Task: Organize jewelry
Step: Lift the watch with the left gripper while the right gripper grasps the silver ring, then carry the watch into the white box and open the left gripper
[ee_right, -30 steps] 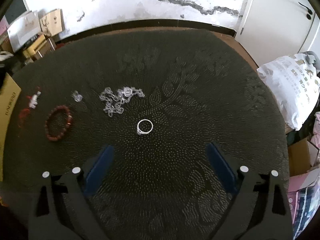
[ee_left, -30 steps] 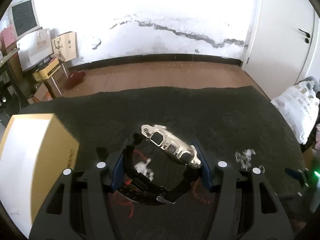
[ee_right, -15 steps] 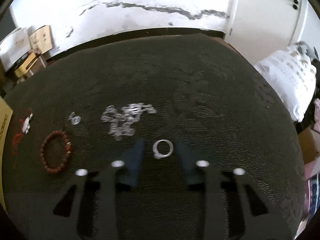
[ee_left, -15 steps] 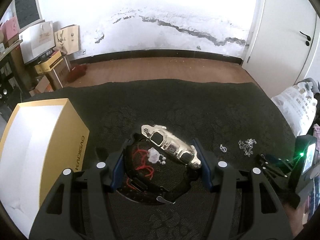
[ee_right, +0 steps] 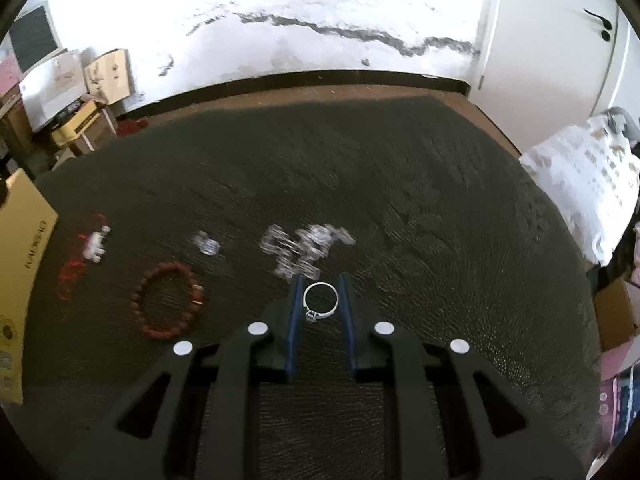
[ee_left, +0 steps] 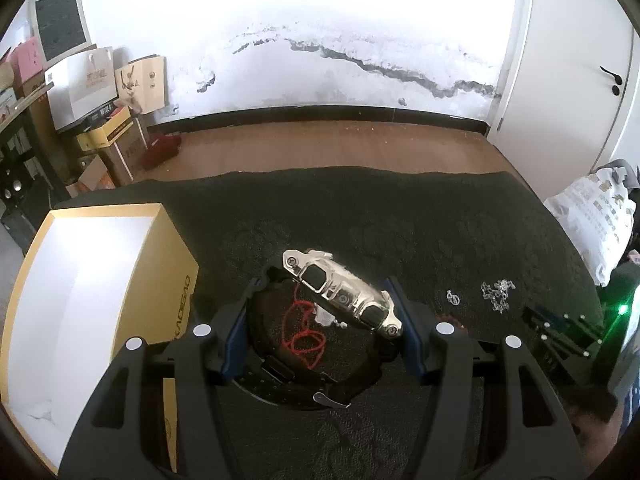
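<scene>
My left gripper (ee_left: 320, 300) is shut on a watch (ee_left: 340, 296) with a silver case and black strap, held above the dark mat. An open yellow box (ee_left: 80, 280) with a white inside stands to its left. My right gripper (ee_right: 320, 292) is shut on a silver ring (ee_right: 320, 300), its blue pads touching both sides. On the mat lie a red bead bracelet (ee_right: 166, 300), a silver chain (ee_right: 304, 244), a small clear piece (ee_right: 208, 245) and a red cord with a white charm (ee_right: 94, 244). The cord (ee_left: 304, 332) and chain (ee_left: 496, 294) also show in the left wrist view.
The dark patterned mat (ee_right: 400, 200) covers the work surface, with wooden floor (ee_left: 320, 148) beyond its far edge. Boxes and bags (ee_left: 100, 92) are stacked at the back left. A white patterned bag (ee_right: 580, 184) lies off the mat's right edge.
My right gripper has closed its fingers onto the ring. My left gripper has moved with the watch, and the yellow box now shows more fully on the left.
</scene>
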